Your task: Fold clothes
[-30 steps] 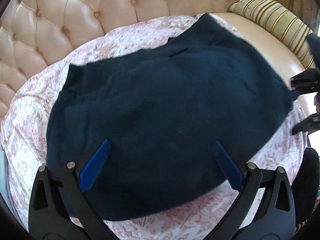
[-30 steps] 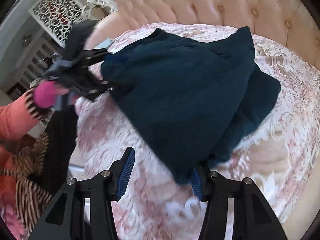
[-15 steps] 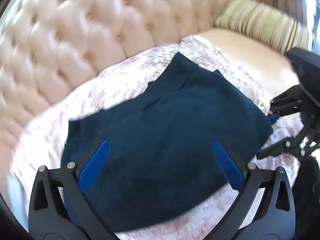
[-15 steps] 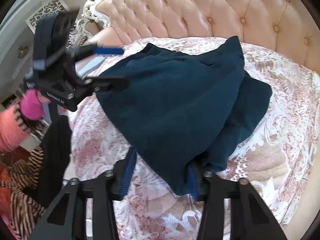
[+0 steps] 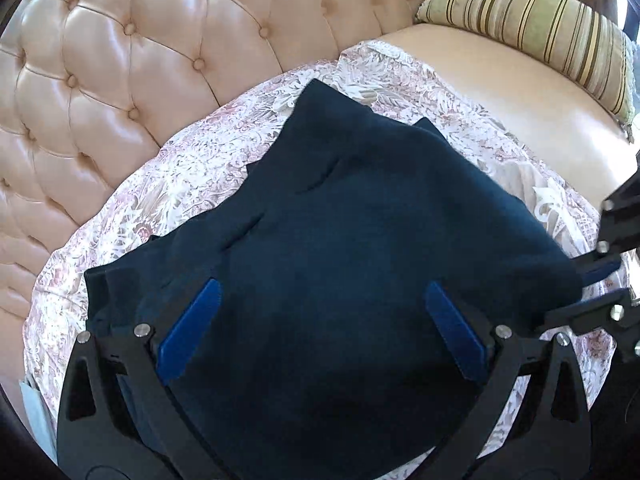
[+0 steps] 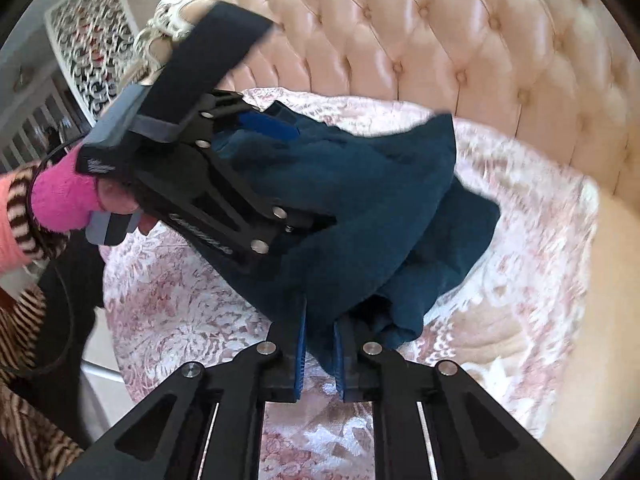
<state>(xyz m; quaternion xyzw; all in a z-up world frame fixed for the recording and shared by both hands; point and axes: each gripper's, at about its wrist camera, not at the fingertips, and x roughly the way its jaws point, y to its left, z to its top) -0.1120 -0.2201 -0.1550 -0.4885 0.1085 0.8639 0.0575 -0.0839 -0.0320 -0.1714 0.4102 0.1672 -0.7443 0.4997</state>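
Observation:
A dark blue garment lies partly folded on the lace-covered sofa seat. My left gripper hovers over its near half, jaws spread wide and open, nothing pinched between the blue pads. In the right wrist view the same garment bunches toward the camera. My right gripper is closing its jaws, with the garment's near edge between the pads and pinched by them. The right gripper also shows at the garment's right corner in the left wrist view.
A tufted cream sofa back curves behind the seat. A striped cushion rests at the far right. The pink floral lace cover spreads under the garment. A hand in a pink cuff holds the left gripper. A white fretwork cabinet stands beyond.
The right gripper's jaws went from wide apart to pinched on the garment's near edge. The left gripper moved across the garment toward the right gripper, still open.

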